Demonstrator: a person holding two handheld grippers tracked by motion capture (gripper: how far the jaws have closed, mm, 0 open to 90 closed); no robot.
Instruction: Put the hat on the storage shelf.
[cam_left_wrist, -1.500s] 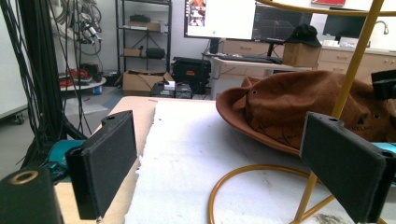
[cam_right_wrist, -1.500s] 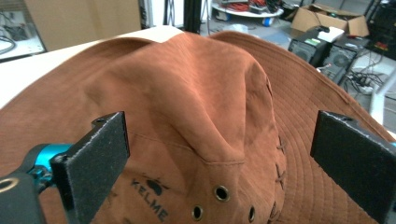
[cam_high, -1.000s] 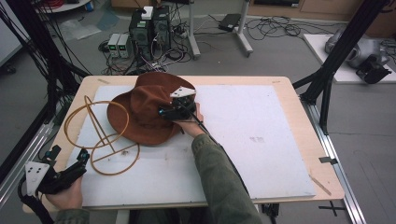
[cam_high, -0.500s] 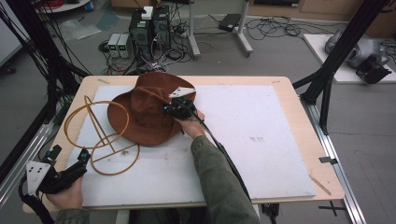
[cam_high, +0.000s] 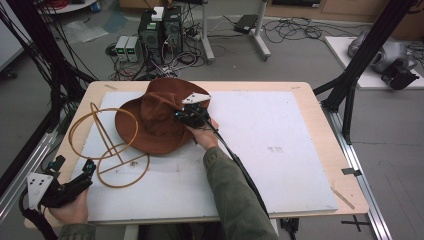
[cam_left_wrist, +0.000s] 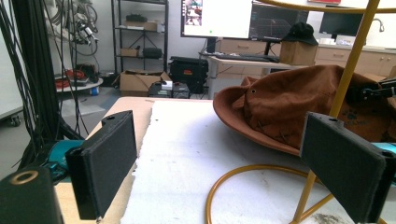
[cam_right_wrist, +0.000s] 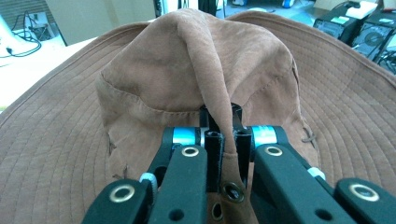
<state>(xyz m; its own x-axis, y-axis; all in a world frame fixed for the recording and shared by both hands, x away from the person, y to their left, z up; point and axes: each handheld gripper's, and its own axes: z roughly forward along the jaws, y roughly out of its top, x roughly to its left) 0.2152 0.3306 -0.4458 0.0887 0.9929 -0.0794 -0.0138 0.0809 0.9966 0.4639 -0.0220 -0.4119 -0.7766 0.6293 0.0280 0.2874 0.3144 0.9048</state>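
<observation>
High view: a brown hat (cam_high: 150, 120) lies on the white board (cam_high: 280, 150) of a wooden table (cam_high: 320, 115), beside a yellow wire stand (cam_high: 107, 145). Computers (cam_high: 160, 30) sit on the grey floor.

Left gripper view: the left gripper (cam_left_wrist: 233, 168) is spread wide.

Right gripper view: the right gripper (cam_right_wrist: 224, 140) pinches the hat's top.

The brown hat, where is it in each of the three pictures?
High view: the brown hat lies left of centre on the white board.
Left gripper view: upper right, behind the yellow wire stand.
Right gripper view: across the picture, its crown pinched by the right gripper.
Shared landmark: the hat's round brim.
</observation>
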